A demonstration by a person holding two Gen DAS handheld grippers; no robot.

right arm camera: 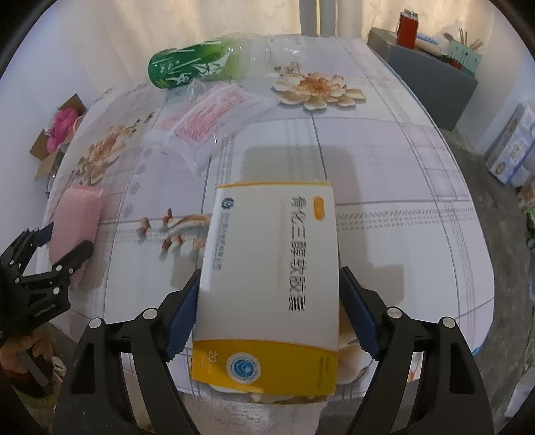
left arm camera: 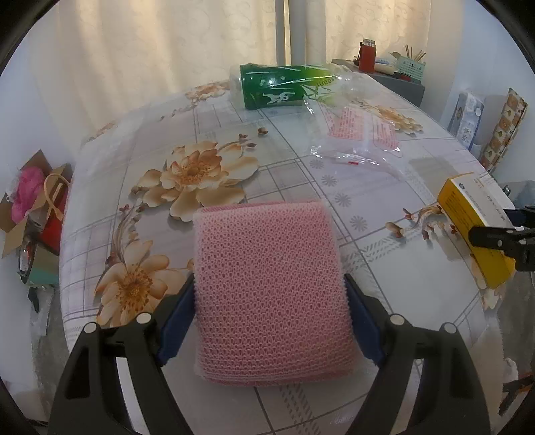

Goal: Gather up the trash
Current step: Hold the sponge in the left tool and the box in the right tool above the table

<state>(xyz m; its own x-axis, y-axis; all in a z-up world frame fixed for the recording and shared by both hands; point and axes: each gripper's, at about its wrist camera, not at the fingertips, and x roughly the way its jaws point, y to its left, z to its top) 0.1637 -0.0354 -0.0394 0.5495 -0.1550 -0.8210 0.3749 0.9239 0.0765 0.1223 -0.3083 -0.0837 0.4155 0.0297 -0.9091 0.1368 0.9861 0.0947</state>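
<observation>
My left gripper [left arm camera: 269,294] is shut on a pink foam net sleeve [left arm camera: 267,281] and holds it over the flowered table [left arm camera: 234,140]. My right gripper [right arm camera: 269,294] is shut on a white and yellow medicine box [right arm camera: 271,277], near the table's front edge. The box also shows at the right of the left wrist view [left arm camera: 474,227], and the sleeve at the left of the right wrist view [right arm camera: 77,217]. A green-labelled plastic bottle [left arm camera: 287,85] lies on its side at the far side. Clear plastic wrappers with pink print [left arm camera: 361,134] lie in front of it.
A grey cabinet [right arm camera: 431,77] with a red flask [right arm camera: 406,28] stands at the far right. A cardboard box with pink stuff [left arm camera: 26,197] sits on the floor at the left. Printed cartons [right arm camera: 511,144] stand on the floor at the right.
</observation>
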